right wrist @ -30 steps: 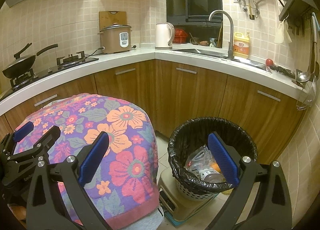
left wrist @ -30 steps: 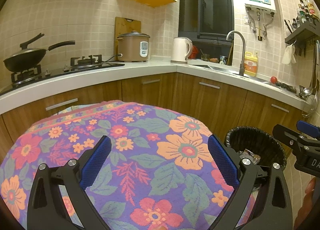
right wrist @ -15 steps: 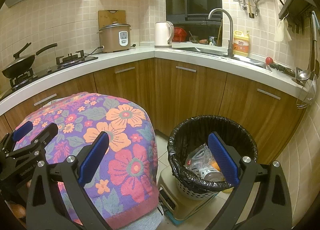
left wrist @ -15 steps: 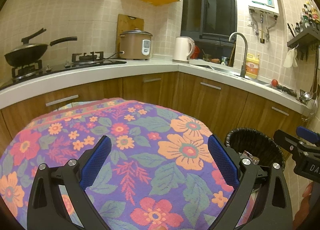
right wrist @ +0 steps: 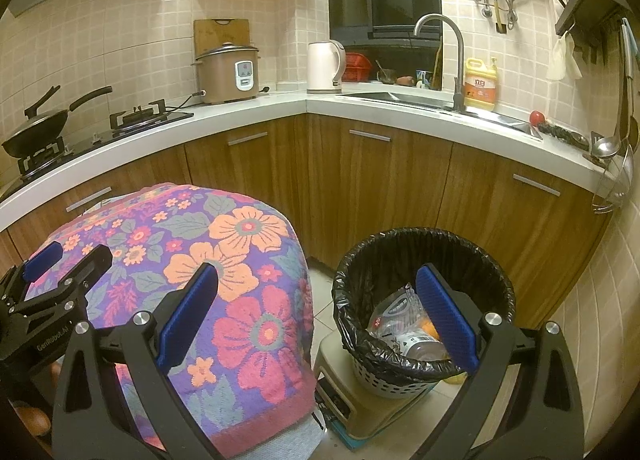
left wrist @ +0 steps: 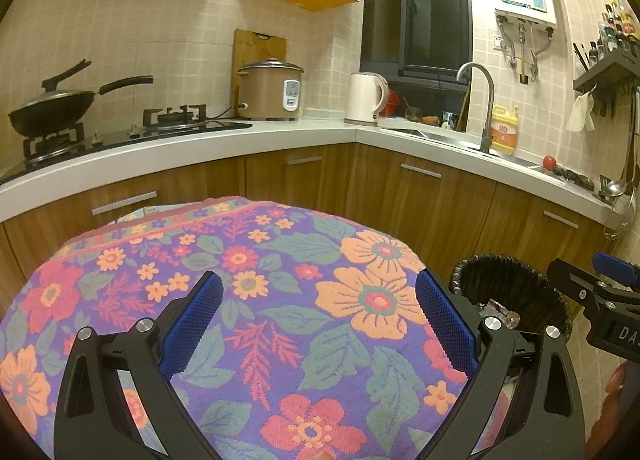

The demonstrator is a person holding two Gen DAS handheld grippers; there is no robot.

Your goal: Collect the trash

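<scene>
The left gripper (left wrist: 316,320) hangs level above a floral cloth (left wrist: 248,300) that drapes a rounded surface, its blue-padded fingers (left wrist: 192,320) spread wide with nothing between them. The right gripper (right wrist: 316,316) is held just beside it at about the same height, its fingers equally far apart and empty, one over the edge of the cloth and the other in front of the trash bin (right wrist: 424,252). The bin, lined with a black bag, stands on the floor beside the cloth-covered surface and against the wooden cabinets (right wrist: 380,180); it rests on a low beige stand (right wrist: 340,376) (what that stand is cannot be made out). Inside lies the collected trash (right wrist: 400,320): crumpled clear wrappers, something like a clear bottle, and a bit of orange, partly hidden by the right gripper's finger. From the left wrist view only the bin's far rim and a scrap of wrapper show past the left gripper's frame, and the right gripper appears cut off at the picture's right edge. The person holding the tools is scarcely visible; only a reddish blur shows at the lower corners.
</scene>
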